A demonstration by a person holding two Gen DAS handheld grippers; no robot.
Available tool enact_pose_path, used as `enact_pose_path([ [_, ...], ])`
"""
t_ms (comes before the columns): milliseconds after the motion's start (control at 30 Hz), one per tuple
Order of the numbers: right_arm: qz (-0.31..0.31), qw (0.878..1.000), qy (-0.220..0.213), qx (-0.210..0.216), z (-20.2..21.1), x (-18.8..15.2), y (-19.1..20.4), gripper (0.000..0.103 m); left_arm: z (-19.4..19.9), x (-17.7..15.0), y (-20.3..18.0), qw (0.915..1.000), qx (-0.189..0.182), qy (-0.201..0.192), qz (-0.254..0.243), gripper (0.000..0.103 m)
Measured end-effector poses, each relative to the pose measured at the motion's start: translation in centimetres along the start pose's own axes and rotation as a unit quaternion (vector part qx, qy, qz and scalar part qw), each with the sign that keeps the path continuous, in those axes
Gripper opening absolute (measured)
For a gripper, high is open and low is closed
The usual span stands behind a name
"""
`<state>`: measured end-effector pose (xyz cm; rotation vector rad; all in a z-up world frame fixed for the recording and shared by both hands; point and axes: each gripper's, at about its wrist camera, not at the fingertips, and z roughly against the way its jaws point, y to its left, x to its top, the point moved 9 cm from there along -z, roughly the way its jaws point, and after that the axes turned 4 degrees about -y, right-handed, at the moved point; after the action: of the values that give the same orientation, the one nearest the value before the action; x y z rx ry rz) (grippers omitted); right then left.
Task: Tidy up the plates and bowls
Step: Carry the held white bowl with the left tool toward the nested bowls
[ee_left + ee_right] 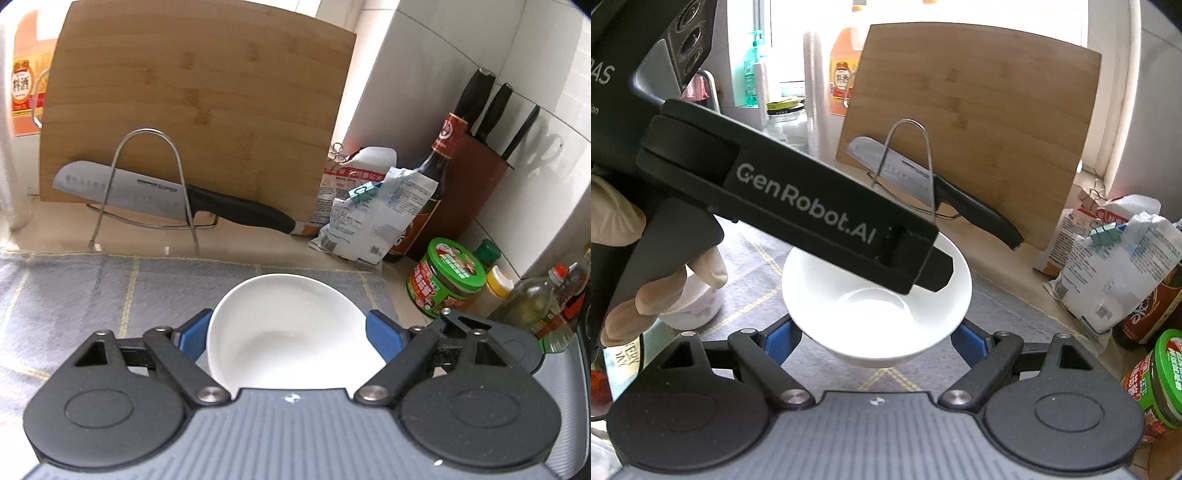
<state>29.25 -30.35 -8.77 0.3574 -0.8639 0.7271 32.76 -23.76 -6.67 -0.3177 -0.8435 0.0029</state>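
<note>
In the left wrist view a white bowl (295, 306) sits tipped toward the camera between the blue pads of my left gripper (290, 325), which press its sides. In the right wrist view a white bowl (827, 317) hangs above the grey checked mat (1004, 317). My right gripper (873, 339) is shut on its lower wall. The left gripper's black finger (916, 262), held by a gloved hand (617, 221), crosses over this bowl's far-left rim. I cannot tell whether both views show the same bowl.
A bamboo cutting board (192, 110) leans on the back wall behind a wire rack (147, 184) holding a knife (122, 184). Clipped bags (369, 210), a dark bottle (432, 177), a knife block (476, 184), a green-lidded jar (447, 280) and oil bottles (543, 306) crowd the right. A small patterned bowl (694, 306) sits on the left.
</note>
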Motion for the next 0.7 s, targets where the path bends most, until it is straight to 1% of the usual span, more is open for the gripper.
enact_pose_path([
  [267,0.011,1.0,-0.001,0.005,0.7,1.0,3.5,0.09,3.4,-0.9,2.0,0.9999,0.001,-0.013,0.002,0.087],
  [500,0.029,0.999,0.0,0.027,-0.3,2.6,7.3,0.09,6.4,-0.9,5.0,0.9994,0.018,-0.025,0.013,0.087],
  [700,0.042,0.997,-0.001,0.06,-1.4,4.3,10.6,0.09,9.0,-0.8,8.2,0.9977,0.049,-0.037,0.03,0.087],
])
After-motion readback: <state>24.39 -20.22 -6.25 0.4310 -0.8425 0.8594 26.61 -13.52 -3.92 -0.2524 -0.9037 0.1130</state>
